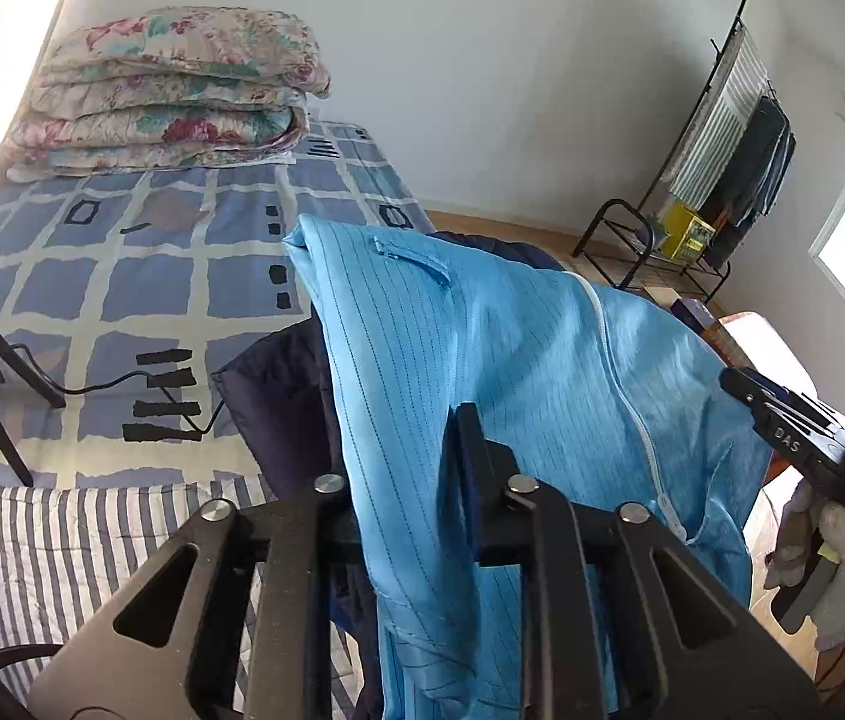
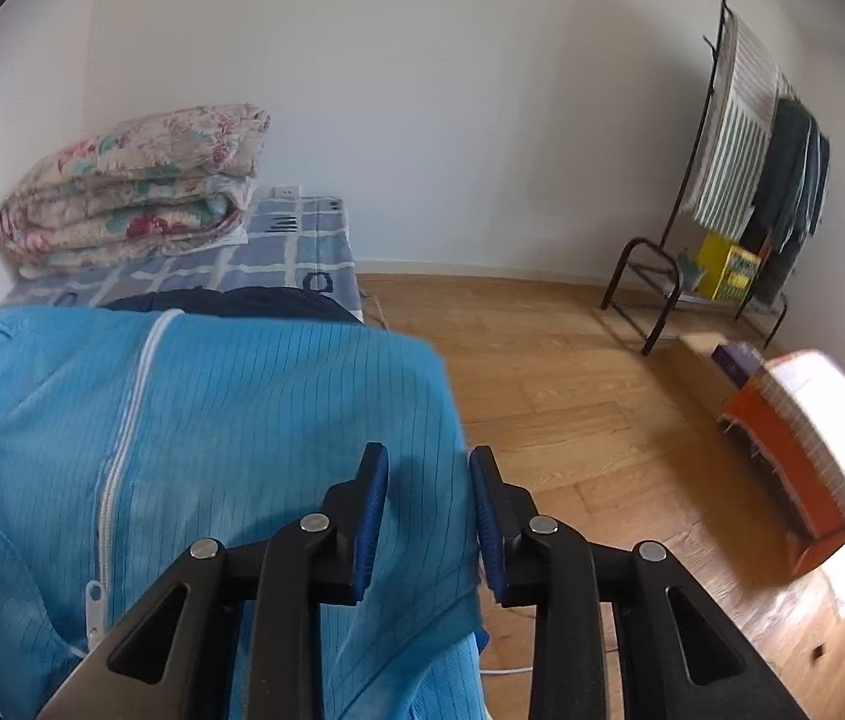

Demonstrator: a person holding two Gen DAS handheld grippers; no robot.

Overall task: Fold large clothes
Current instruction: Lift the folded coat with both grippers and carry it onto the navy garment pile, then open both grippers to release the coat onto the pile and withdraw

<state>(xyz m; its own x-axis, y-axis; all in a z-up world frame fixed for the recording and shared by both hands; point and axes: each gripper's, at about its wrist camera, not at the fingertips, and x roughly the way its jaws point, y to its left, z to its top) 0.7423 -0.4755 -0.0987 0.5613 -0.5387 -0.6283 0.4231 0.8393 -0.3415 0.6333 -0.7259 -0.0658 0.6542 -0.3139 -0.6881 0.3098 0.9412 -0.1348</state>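
Blue rubber pads line the right tongs (image 2: 429,516), which stand parted at the lower centre of the right wrist view; the edge of the light blue garment (image 2: 254,408) lies between them, but the pads do not press it. The left tongs (image 1: 404,480) have blue cloth between their fingers too; their left finger is hidden behind the fabric, so I cannot tell if they grip. The garment, with a white zipper (image 2: 122,432), is lifted over the bed (image 1: 92,276) at the centre of both views, above a dark navy cloth (image 1: 284,396). To fold well, I think both corners should come down level and together, so the zipper line stays straight. In the left wrist view, "DAS" is readable on the other tool at the right edge.
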